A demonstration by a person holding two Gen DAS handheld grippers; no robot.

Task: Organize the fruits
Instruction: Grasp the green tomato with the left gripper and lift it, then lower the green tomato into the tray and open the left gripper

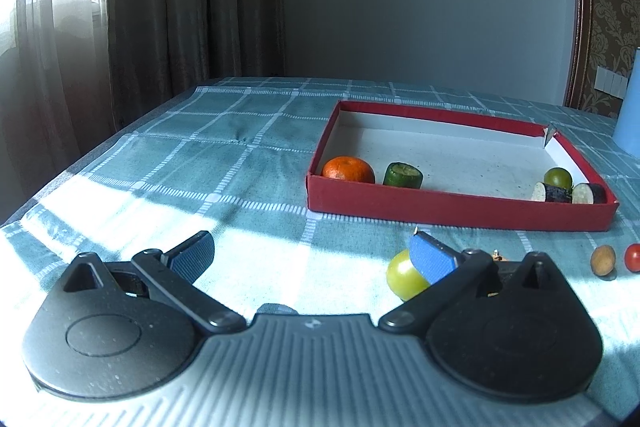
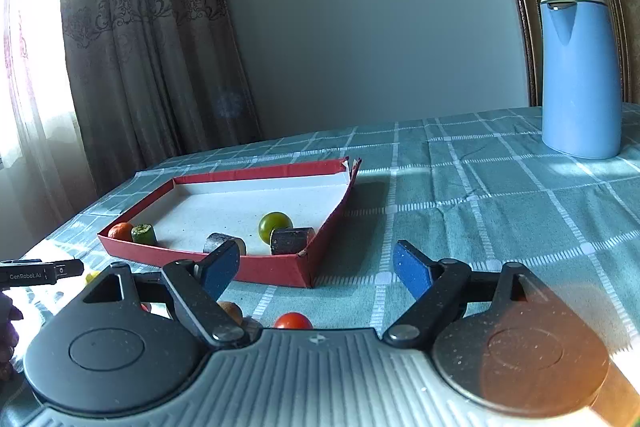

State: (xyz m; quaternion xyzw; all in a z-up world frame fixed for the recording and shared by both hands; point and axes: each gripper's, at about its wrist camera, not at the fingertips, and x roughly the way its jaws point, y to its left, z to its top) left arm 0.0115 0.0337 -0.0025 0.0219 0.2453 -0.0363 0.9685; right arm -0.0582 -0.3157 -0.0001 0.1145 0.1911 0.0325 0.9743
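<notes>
A red box [image 1: 460,213] [image 2: 272,269] on the checked cloth holds an orange [image 1: 348,169], a cucumber piece [image 1: 403,175], a green round fruit [image 1: 558,177] [image 2: 275,225] and two aubergine pieces [image 1: 554,193] [image 2: 292,241]. My left gripper [image 1: 312,257] stands open before the box, with only cloth between its fingers. A yellow-green fruit [image 1: 404,279] lies half hidden behind its right finger. My right gripper [image 2: 316,269] is open at the box's near right corner and holds nothing. A red tomato [image 2: 293,321] [image 1: 633,257] and a small brown fruit [image 2: 232,309] [image 1: 603,259] lie on the cloth.
A tall blue kettle [image 2: 580,75] stands on the table at the back right. Curtains hang behind the table's far left edge. The left gripper's body [image 2: 40,273] and a hand [image 2: 8,327] show at the left border of the right wrist view.
</notes>
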